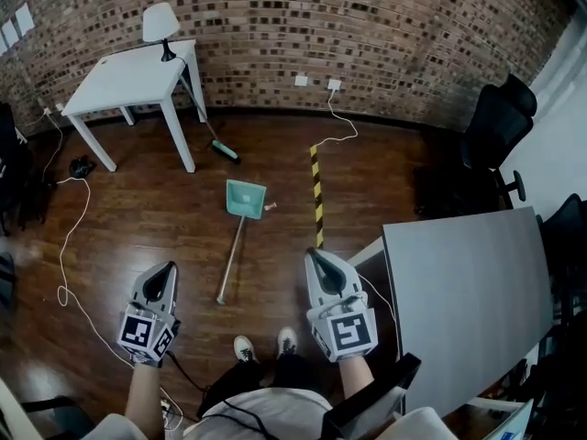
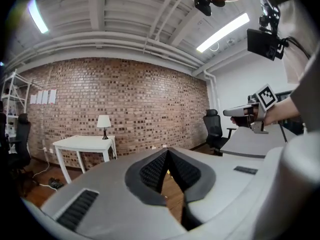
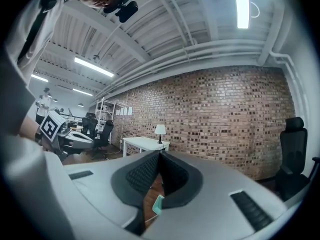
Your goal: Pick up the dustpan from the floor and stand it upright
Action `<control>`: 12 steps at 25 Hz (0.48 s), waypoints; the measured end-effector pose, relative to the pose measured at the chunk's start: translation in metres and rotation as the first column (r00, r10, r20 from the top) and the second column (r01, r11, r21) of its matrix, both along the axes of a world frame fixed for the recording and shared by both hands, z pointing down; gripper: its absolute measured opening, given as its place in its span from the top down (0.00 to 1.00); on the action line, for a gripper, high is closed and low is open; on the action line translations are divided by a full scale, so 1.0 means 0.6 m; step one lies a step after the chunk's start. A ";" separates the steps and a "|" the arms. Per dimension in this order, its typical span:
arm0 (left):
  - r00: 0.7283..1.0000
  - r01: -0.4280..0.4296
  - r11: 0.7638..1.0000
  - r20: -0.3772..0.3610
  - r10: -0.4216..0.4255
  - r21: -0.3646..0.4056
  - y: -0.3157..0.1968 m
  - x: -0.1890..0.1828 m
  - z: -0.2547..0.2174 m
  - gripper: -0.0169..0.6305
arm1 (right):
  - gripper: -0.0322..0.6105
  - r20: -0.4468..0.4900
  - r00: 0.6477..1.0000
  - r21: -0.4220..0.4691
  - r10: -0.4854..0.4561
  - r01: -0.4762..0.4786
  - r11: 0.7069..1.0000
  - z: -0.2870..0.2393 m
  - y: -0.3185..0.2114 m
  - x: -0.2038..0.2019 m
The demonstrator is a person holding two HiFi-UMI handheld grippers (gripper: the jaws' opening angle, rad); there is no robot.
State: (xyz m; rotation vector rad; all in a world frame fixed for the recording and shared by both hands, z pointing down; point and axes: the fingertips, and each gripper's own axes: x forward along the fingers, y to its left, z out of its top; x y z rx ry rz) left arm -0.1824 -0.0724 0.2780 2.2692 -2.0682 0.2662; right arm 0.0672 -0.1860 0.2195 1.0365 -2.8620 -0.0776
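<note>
Marking each gripper's cube were black-and-white square codes; the white sheets (image 1: 16,24) pinned to the brick wall (image 1: 367,35) were too small to read. Dark wooden floor (image 1: 138,218) ran across the room to that wall.

The dustpan (image 1: 246,198) lay flat on the floor ahead of you, with its teal pan towards the wall and its long handle running back towards your feet. It was well apart from both grippers. A small object (image 1: 271,207) sat just beside the pan, though what it was could not be told. A yellow-and-black strip (image 1: 317,195) ran along the floor to its right.

A broom (image 1: 226,152) stood beside the white table (image 1: 128,79), which carried a lamp (image 1: 160,24). A grey table (image 1: 468,291) stood at your right with a black chair (image 1: 495,122) beyond it. A white cable (image 1: 69,246) trailed over the floor on your left.

You held the left gripper (image 1: 167,269) and the right gripper (image 1: 315,255) out in front, side by side, pointing roughly level towards the wall. The handle's near end lay between them. Both sets of jaws were closed, tips meeting, with nothing gripped. The right gripper view caught a sliver of the teal pan through the gap below its tips.
</note>
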 end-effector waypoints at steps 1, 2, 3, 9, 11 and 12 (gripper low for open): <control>1.000 0.001 1.000 -0.008 -0.001 0.002 0.003 -0.010 0.013 0.97 | 0.98 -0.017 1.000 -0.015 -0.004 0.003 1.000 0.012 0.005 -0.008; 1.000 0.004 1.000 -0.018 -0.004 0.001 0.005 -0.021 0.027 0.97 | 0.98 -0.027 1.000 -0.015 -0.004 0.004 1.000 0.024 0.008 -0.016; 1.000 0.008 1.000 -0.030 -0.008 -0.004 0.005 -0.032 0.044 0.97 | 0.98 -0.030 1.000 -0.005 -0.003 0.002 1.000 0.035 0.008 -0.025; 0.998 0.010 0.997 -0.062 -0.014 -0.074 -0.004 -0.075 0.164 0.94 | 0.98 -0.039 0.999 -0.040 -0.010 0.008 0.999 0.129 0.005 -0.070; 0.997 0.013 0.995 -0.079 -0.021 -0.101 -0.020 -0.080 0.215 0.94 | 0.98 -0.047 0.999 -0.053 -0.017 0.015 0.998 0.169 -0.007 -0.083; 0.995 0.016 0.993 -0.092 -0.027 -0.118 -0.022 -0.082 0.244 0.93 | 0.98 -0.058 0.998 -0.064 -0.027 0.023 0.998 0.192 -0.009 -0.091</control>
